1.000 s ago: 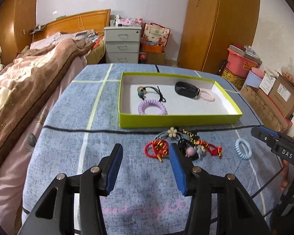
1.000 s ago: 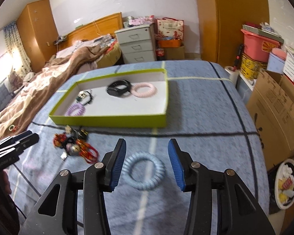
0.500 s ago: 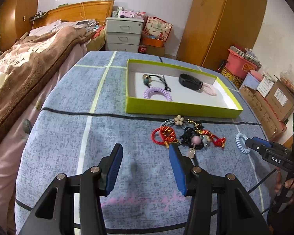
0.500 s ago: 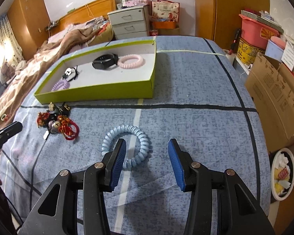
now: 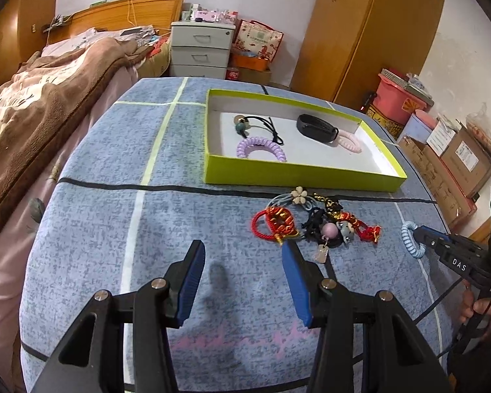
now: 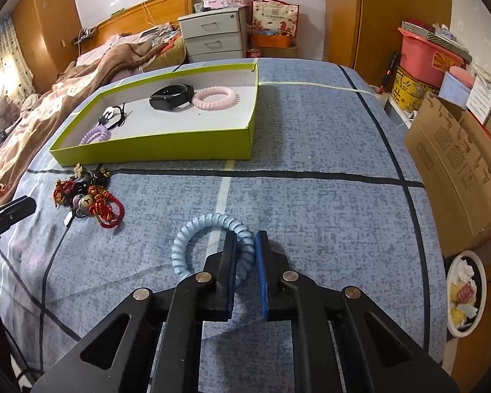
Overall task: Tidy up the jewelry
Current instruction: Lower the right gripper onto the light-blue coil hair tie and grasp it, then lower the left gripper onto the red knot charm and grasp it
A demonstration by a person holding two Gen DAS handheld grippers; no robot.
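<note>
A light blue spiral hair tie (image 6: pixel 193 229) lies on the blue bedspread. My right gripper (image 6: pixel 245 239) is closing and its pads pinch the tie's right side. The left wrist view shows the same hair tie (image 5: pixel 409 239) at the right gripper's tip (image 5: pixel 422 234). My left gripper (image 5: pixel 242 252) hovers open and empty just in front of a tangled pile of red cords and charms (image 5: pixel 314 222). Behind the pile, a green tray (image 5: pixel 298 177) holds a purple coil tie (image 5: pixel 262 147), a black band (image 5: pixel 317 126), a pink coil tie (image 5: pixel 350 142) and a beaded black cord (image 5: pixel 255 122).
A bed with a brown blanket (image 5: pixel 49 98) runs along the left. Grey drawers (image 5: pixel 199 49) and a wooden wardrobe (image 5: pixel 360 32) stand behind. Cardboard boxes (image 6: pixel 458 163) and a waste bin (image 6: pixel 464 294) crowd the right edge. A hand (image 5: pixel 481 308) holds the right gripper.
The right gripper's jaws, wide open around the blue hair tie before, have come together on its right side. The left gripper has stayed open and drawn back slightly from the pile.
</note>
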